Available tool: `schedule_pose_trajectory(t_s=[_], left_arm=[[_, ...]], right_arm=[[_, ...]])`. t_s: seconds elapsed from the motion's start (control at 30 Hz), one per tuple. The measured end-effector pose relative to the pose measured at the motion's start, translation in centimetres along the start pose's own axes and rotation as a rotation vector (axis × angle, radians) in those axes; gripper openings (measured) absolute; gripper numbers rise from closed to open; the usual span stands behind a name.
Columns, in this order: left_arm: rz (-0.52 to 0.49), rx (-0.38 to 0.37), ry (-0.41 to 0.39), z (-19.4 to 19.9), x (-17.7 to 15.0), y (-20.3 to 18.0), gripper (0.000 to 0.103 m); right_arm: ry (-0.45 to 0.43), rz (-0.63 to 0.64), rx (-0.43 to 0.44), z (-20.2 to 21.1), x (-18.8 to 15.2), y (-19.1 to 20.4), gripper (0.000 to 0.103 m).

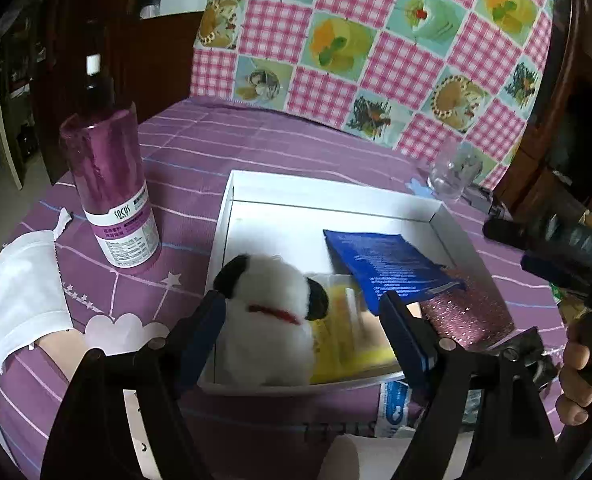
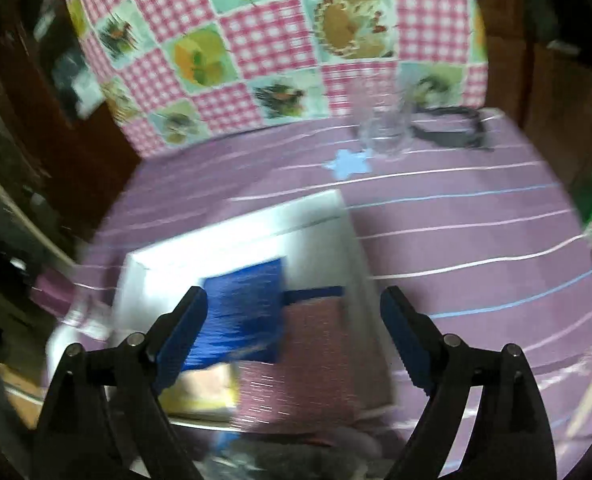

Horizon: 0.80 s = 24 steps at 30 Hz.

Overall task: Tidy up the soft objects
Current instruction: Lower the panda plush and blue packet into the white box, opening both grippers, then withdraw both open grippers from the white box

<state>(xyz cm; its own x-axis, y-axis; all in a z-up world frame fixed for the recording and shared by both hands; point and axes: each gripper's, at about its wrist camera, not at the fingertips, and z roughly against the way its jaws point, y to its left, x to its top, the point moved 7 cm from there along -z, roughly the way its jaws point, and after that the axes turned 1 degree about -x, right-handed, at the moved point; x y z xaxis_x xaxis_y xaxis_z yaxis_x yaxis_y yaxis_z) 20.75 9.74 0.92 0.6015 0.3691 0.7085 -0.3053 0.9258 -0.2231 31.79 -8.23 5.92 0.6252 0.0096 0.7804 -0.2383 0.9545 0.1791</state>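
Left wrist view: left gripper (image 1: 301,312) low centre, jaws spread wide, a black-and-white plush dog (image 1: 270,316) standing between them in the near-left corner of a shallow white box (image 1: 335,196). The left pad looks just beside or brushing the plush's ear; the right pad is clear of it, so no clamp. Red collar visible on the plush. Also in the box: a blue packet (image 1: 387,264) lying tilted at centre right, a yellow packet (image 1: 343,332) at the near side partly under it, and a pink glittery pouch (image 1: 467,316) draped over the box's right edge. The box sits on a purple striped tablecloth (image 1: 200,148). Left of it stands an upright purple bottle (image 1: 112,184) with a white label; further left lies a flat white packet (image 1: 28,296). A clear glass (image 1: 453,174) stands at upper right, in front of a pink checked cloth (image 1: 375,40) that fills the top of the frame. At the right edge, a hand (image 1: 575,384) grips a dark handle. Right wrist view, heavily blurred: right gripper (image 2: 294,320) low centre, jaws wide apart, nothing between the pads; it hangs above the box's (image 2: 240,232) right side, over the blue packet (image 2: 248,304) and the pink pouch (image 2: 311,360). The glass (image 2: 379,128) is at upper centre beside a pale blue star shape (image 2: 347,164).
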Motion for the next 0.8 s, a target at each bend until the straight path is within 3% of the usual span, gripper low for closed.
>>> schedule_pose_trajectory(t_s=[0.47, 0.57, 0.73, 0.8], left_arm=[[-0.089, 0.015, -0.052, 2.0, 0.0, -2.0, 0.08], [-0.095, 0.028, -0.072, 3.0, 0.1, -2.3, 0.08], [-0.124, 0.037, -0.106, 5.1, 0.0, -2.8, 0.08], [-0.138, 0.043, -0.114, 6.0, -0.3, -2.9, 0.08]], right_arm=[[-0.047, 0.124, 0.132, 3.1, -0.6, 3.3, 0.088], [-0.103, 0.175, 0.179, 4.8, -1.1, 4.1, 0.088], [-0.243, 0.214, 0.147, 8.5, -1.4, 3.7, 0.088], [-0.258, 0.209, 0.145, 9.6, -1.8, 3.3, 0.088]])
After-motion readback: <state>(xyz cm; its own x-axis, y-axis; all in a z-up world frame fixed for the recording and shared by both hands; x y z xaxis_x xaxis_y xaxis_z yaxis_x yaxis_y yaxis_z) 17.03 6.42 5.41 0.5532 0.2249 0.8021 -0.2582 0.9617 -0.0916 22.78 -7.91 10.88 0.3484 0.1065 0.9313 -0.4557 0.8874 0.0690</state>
